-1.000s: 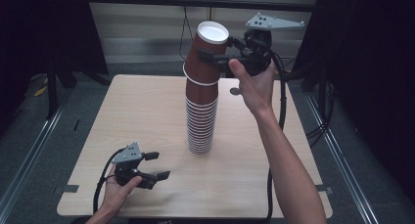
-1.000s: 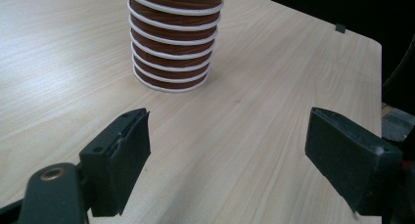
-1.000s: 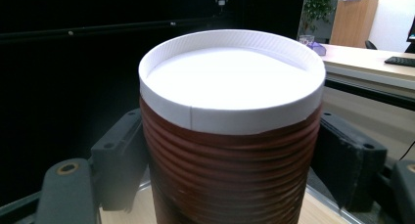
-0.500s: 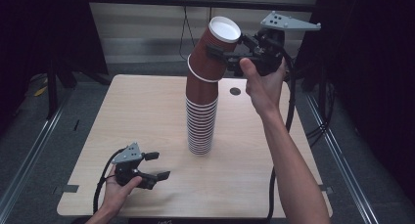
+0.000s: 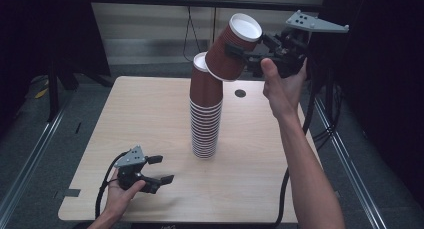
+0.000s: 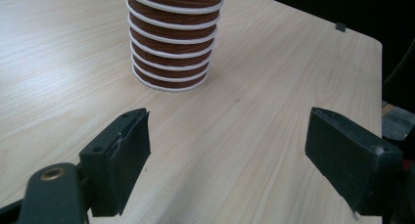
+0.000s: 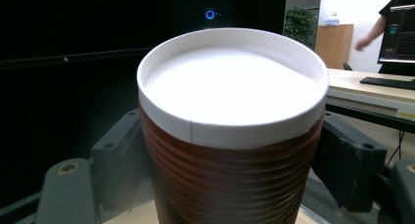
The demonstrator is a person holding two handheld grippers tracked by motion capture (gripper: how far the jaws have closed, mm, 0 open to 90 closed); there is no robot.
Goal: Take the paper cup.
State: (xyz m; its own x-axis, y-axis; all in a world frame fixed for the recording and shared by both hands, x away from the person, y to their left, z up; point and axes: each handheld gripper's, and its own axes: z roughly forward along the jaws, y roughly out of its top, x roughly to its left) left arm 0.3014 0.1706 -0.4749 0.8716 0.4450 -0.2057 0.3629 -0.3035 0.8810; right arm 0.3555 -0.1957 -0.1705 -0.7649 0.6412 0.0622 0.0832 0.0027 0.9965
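**Top cup tipped away from the stack**

Left of the cup stack (image 5: pixel 205 124), near the desk's (image 5: pixel 150 114) front edge, the left gripper (image 5: pixel 165 169) lies in the left hand (image 5: pixel 120 196) where it lay a second ago. Its jaws stand wide apart with nothing between them. In the left gripper view they frame bare desk (image 6: pixel 254 116), with the foot of the stack (image 6: pixel 171 43) well ahead.

The stack stands upside down at mid-desk, rims down. A second ago the top cup (image 5: pixel 232 46) sat nearly upright on it. Now that cup has swung up and to the right and leans steeply, its white closed end pointing up and right. Its open rim hangs just by the stack's top, and whether they touch I cannot tell.

Right of the stack's top, the right gripper (image 5: pixel 245 56) is held high in the right hand (image 5: pixel 280 86). Its jaws are clamped on the ribbed sides of the cup (image 7: pixel 230 136), one to each side.

The desk is bare all round the stack, apart from a small dark round spot (image 5: pixel 240 93) behind and to its right.
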